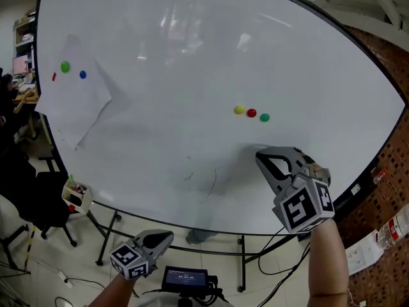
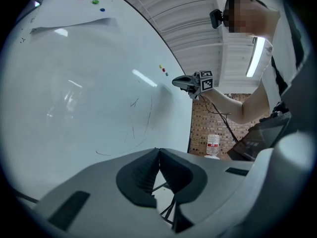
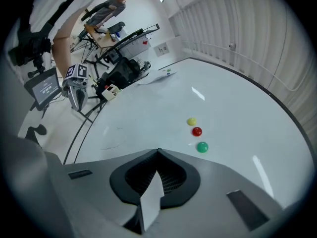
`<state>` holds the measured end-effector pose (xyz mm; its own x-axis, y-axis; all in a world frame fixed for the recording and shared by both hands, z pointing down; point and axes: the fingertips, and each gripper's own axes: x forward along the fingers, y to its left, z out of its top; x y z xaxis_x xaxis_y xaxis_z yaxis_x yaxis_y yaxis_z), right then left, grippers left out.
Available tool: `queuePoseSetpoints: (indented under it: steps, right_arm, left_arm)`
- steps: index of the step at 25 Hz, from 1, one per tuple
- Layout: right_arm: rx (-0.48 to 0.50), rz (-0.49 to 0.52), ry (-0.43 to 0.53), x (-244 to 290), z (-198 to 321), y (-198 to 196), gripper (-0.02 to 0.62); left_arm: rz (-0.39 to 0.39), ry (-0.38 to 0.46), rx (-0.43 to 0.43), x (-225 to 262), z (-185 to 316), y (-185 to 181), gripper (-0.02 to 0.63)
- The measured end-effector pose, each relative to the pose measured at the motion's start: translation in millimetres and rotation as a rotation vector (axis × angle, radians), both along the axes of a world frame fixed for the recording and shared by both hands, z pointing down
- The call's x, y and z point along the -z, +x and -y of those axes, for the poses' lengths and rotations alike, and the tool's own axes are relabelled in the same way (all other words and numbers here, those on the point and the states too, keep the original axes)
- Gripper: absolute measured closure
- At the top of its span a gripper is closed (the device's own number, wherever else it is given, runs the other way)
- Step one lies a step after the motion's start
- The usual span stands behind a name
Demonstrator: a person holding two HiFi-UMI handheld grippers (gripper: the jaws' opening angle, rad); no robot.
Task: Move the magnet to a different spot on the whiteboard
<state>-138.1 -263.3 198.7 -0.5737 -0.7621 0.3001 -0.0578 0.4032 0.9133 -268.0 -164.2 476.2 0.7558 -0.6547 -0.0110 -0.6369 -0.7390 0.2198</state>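
Glossy white whiteboard (image 1: pixel 192 56), curved by the lens, on a thin black metal stand. Three small round domed magnets sit in a tight slanted row right of centre: yellow magnet (image 1: pixel 239 110), red magnet (image 1: pixel 252 113), green magnet (image 1: pixel 264 117), all shiny plastic and stuck flat on the board. Right gripper (image 1: pixel 260 154), matte grey, is just below the row and not touching it, its ribbed jaw tips pressed together with nothing between them. Left gripper (image 1: pixel 167 235) is low, off the board's bottom edge, tips likewise closed and empty. Creased paper (image 1: pixel 73 101) at the upper left is pinned by a blue magnet (image 1: pixel 82 75). Faint marker scribbles (image 1: pixel 208 178) at lower centre.
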Motion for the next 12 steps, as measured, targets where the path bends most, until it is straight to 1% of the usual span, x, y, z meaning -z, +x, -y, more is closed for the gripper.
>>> queuePoseSetpoints:
  steps: [3, 5, 12]
  right_arm:
    - [-0.028, -0.034, 0.033, 15, 10, -2, 0.561]
    - [-0.043, -0.052, 0.061, 24, 14, -4, 0.560]
    - [-0.080, -0.097, 0.146, 47, 16, -6, 0.531]
  left_arm:
    - [-0.017, 0.018, 0.021, 9, 10, 2, 0.568]
    - [-0.018, 0.027, 0.012, 12, 12, 4, 0.569]
    - [-0.050, 0.015, 0.000, 8, 17, 8, 0.569]
